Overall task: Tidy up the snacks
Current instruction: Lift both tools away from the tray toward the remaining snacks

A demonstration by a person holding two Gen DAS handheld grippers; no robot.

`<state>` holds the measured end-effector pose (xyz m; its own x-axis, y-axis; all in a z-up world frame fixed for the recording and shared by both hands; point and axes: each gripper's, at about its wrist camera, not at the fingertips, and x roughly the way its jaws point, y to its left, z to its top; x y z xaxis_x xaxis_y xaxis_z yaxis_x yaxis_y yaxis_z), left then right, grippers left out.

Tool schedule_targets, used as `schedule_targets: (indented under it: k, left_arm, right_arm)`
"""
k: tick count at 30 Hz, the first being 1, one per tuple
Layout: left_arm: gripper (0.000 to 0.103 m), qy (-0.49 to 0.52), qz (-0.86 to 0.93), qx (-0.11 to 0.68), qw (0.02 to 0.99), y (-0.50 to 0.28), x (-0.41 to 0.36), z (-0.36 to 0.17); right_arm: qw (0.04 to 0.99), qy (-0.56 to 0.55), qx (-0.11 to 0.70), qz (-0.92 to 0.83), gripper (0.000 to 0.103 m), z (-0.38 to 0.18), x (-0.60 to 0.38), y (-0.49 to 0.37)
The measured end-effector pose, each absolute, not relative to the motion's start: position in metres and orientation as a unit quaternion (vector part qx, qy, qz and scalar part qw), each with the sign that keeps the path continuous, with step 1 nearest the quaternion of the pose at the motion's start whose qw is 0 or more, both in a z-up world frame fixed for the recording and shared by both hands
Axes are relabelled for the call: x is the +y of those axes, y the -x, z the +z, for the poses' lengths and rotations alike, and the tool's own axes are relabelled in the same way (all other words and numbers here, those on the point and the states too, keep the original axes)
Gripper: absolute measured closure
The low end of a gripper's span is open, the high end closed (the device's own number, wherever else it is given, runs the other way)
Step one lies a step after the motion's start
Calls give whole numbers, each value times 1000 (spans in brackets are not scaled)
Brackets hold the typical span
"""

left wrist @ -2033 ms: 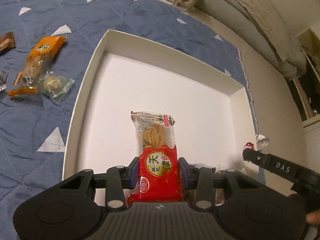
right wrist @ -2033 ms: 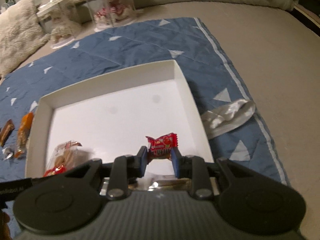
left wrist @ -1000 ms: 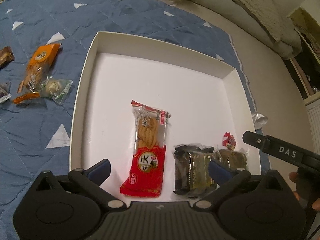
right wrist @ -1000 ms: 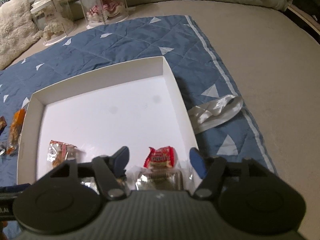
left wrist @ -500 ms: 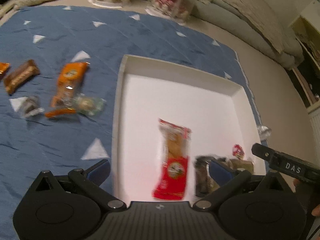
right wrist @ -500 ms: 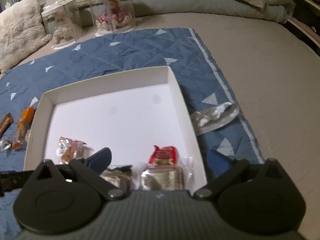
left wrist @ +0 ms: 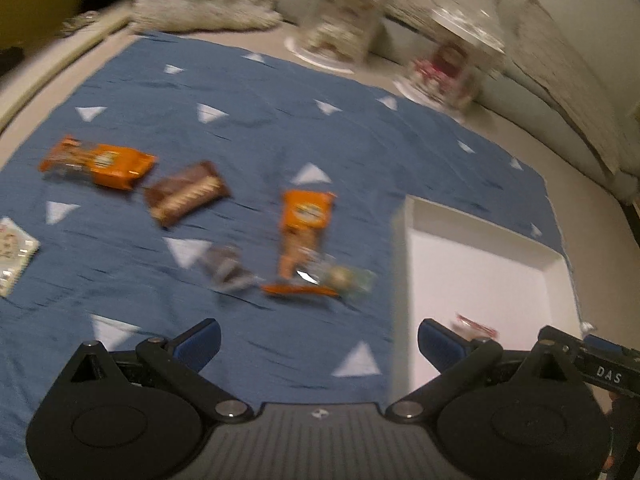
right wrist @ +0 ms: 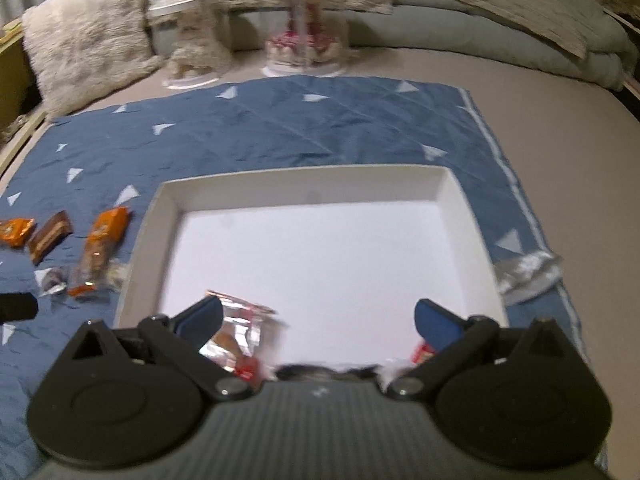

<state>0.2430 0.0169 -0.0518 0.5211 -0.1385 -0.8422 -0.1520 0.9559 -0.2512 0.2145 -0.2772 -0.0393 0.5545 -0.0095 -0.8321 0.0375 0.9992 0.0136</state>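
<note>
Both tongs agape, empty; white tray far half bare.

I see a beige bed as the carrier. Directly on it: a quilted blue blanket with white triangles, a fluffy cream pillow at the far left, two clear domed display cases past the blanket's far edge, and folded grey bedding along the back. A crumpled silver wrapper straddles the blanket's right edge.
</note>
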Motion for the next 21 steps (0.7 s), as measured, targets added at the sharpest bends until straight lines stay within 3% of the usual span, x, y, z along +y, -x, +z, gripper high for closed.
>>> schedule_targets:
  k: [21]
  left_arm:
    - [0,149,98,455,872,-227,176,-52]
  right_arm:
    - [890,0,447,87,0,-35,-135,-247]
